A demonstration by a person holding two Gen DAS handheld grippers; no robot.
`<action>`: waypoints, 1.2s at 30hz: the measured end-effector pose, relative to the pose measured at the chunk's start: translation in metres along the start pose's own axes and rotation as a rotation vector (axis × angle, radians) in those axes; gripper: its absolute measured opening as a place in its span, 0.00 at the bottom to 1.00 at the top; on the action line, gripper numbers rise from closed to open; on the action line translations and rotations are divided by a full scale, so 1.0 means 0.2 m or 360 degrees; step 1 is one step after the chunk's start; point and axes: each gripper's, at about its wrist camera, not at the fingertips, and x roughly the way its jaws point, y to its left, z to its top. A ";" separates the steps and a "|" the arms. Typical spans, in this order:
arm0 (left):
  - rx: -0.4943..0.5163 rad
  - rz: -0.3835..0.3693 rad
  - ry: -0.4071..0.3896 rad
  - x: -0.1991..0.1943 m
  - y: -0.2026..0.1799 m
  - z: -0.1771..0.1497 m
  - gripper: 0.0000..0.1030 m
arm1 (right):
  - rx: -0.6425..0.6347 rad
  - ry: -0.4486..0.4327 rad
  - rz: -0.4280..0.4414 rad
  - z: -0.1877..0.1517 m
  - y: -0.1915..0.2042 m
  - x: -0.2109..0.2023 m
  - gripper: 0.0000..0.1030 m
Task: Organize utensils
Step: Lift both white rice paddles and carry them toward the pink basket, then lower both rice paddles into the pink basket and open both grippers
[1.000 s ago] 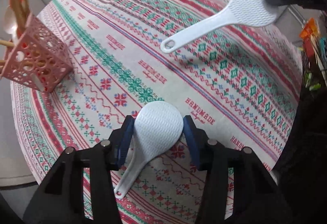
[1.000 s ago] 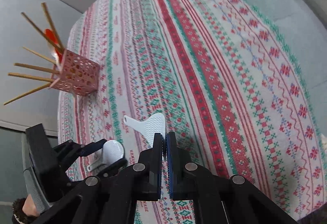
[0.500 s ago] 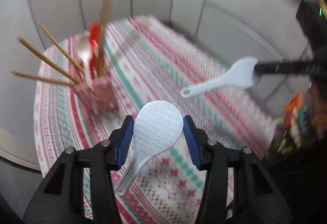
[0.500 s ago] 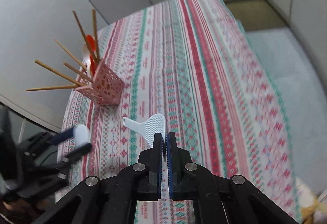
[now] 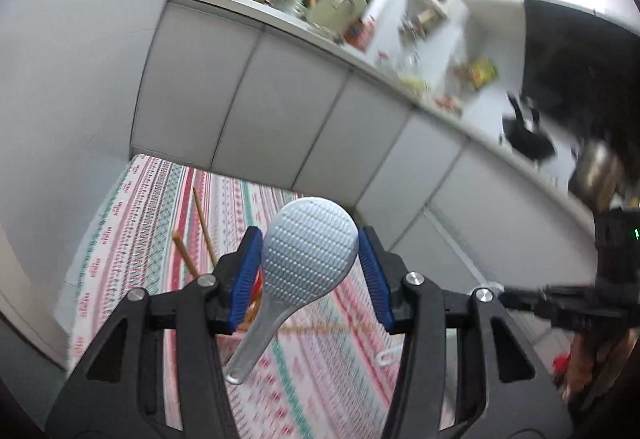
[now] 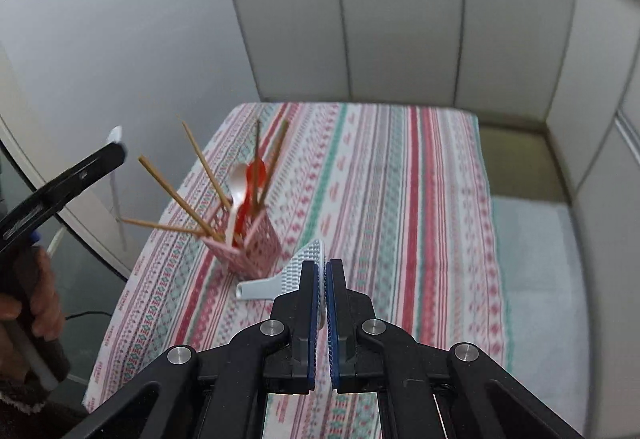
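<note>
Left claw [image 5: 310,271] grips a white rice paddle [image 5: 308,263] by the two edges of its dimpled head, the blue pads pressed against either side, the handle hanging down and to the left below the fingers. Its paddle is held in the air above the table [image 5: 152,207], which is covered in a cloth of red, green and white bands. Two wooden chopstick ends [image 5: 202,221] poke up just left of the left pad (the holder they stand in is hidden behind the claw here).

Right claw [image 6: 322,303] is clamped nearly flat on a second white paddle [image 6: 296,271], pinching the thin head edge-on, so that the handle with its hanging hole sticks out to the left. This paddle too is off the table [image 6: 400,179]. Just beyond and left of it stands the pink perforated utensil holder [image 6: 256,251], tilted in the view, with several chopsticks [image 6: 200,167] fanning out, a white spoon [image 6: 238,183] and a red spoon [image 6: 256,175] upright inside.

At the left edge of the right wrist view a hand [image 6: 28,303] grips the left claw's handle. Grey cabinet panels [image 6: 400,19] rise behind the table.
</note>
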 end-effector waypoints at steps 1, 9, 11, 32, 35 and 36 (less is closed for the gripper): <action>-0.0035 -0.0010 -0.0028 0.03 0.02 -0.01 0.50 | -0.0014 -0.0002 -0.0007 0.02 0.01 0.01 0.03; -0.0115 -0.0120 -0.0125 0.20 0.06 -0.09 0.50 | -0.0036 0.0016 -0.0034 0.11 0.00 0.10 0.03; -0.0117 -0.0131 -0.0140 0.23 0.06 -0.10 0.50 | -0.0022 0.0020 -0.0028 0.12 -0.03 0.12 0.03; 0.0059 0.0044 -0.0302 0.30 0.02 -0.12 0.52 | 0.0141 0.0019 0.0067 0.15 -0.22 0.22 0.03; 0.0052 0.0060 -0.0285 0.30 0.03 -0.11 0.56 | 0.0141 0.0019 0.0071 0.15 -0.22 0.22 0.03; 0.0051 0.0066 -0.0279 0.30 0.03 -0.11 0.56 | 0.0139 0.0019 0.0070 0.15 -0.21 0.21 0.03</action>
